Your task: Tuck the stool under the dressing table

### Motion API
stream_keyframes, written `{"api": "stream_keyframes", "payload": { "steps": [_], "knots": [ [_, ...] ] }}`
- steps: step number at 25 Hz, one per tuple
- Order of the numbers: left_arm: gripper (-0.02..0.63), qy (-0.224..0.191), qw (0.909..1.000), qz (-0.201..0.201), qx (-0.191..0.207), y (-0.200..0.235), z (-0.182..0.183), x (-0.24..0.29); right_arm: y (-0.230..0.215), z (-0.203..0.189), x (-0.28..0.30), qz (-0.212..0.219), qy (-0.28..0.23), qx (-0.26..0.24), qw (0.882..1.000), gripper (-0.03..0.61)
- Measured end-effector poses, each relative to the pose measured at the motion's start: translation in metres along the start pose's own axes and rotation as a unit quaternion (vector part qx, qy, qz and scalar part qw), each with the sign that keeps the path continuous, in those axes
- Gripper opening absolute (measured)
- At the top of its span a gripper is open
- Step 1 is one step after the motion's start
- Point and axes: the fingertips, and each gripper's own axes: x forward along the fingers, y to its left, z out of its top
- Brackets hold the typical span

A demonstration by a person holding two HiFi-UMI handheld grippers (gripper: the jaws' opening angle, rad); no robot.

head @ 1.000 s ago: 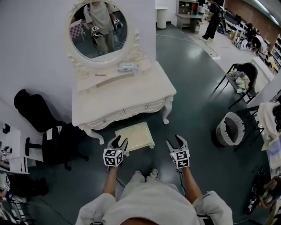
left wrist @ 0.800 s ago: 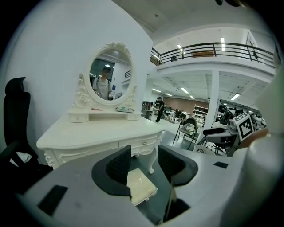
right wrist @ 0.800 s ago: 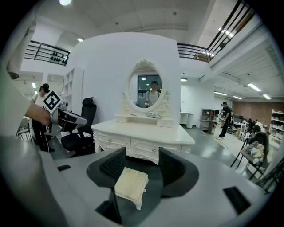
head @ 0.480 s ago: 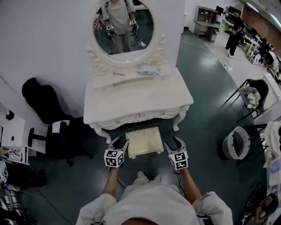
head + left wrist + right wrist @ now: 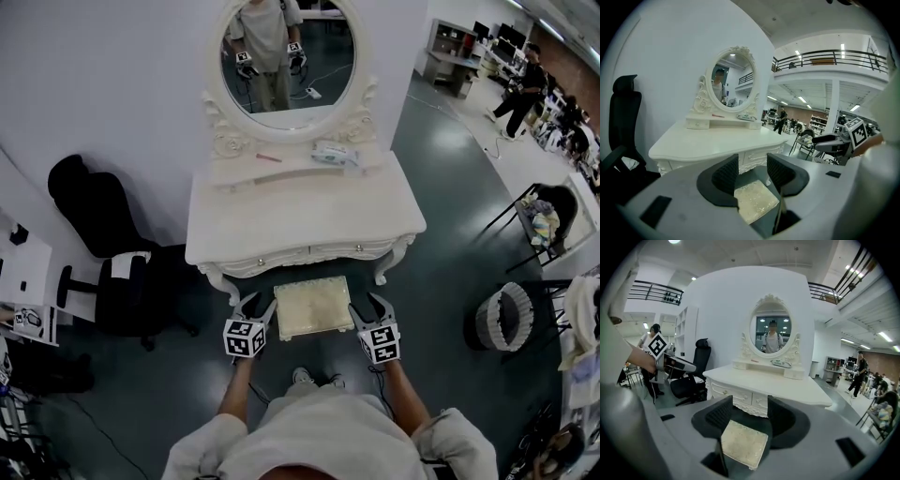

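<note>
**Stool flanked, not yet tucked**

Step in hand, as judged: lining up for the push. The left gripper (image 5: 253, 304) and right gripper (image 5: 371, 304) stand either side of the stool (image 5: 314, 307), which sits on the floor between the two pairs of jaws. Both pairs stand moderately apart and hold nothing. The counter (image 5: 300, 220) lies straight ahead of the jaws, and the stool's far edge only just reaches its front. The stool shows a square, cream, patterned cushion; its legs are unseen. The next move calls for bracing both sides and pushing straight forward between the front legs.
</note>
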Motion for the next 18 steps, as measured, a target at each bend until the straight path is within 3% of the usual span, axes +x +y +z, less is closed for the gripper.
{"api": "stream_keyframes", "payload": {
  "steps": [11,18],
  "knots": [
    [0.19,0.017,0.9998,0.005,-0.013,0.011,-0.026,-0.011,0.02,-0.015,0.008,0.019,0.019,-0.002,1.0,0.219],
    [0.19,0.035,0.9986,0.023,-0.032,-0.004,-0.049,-0.009,0.016,-0.03,0.008,0.049,0.023,0.0,0.999,0.219]
  ]
}}
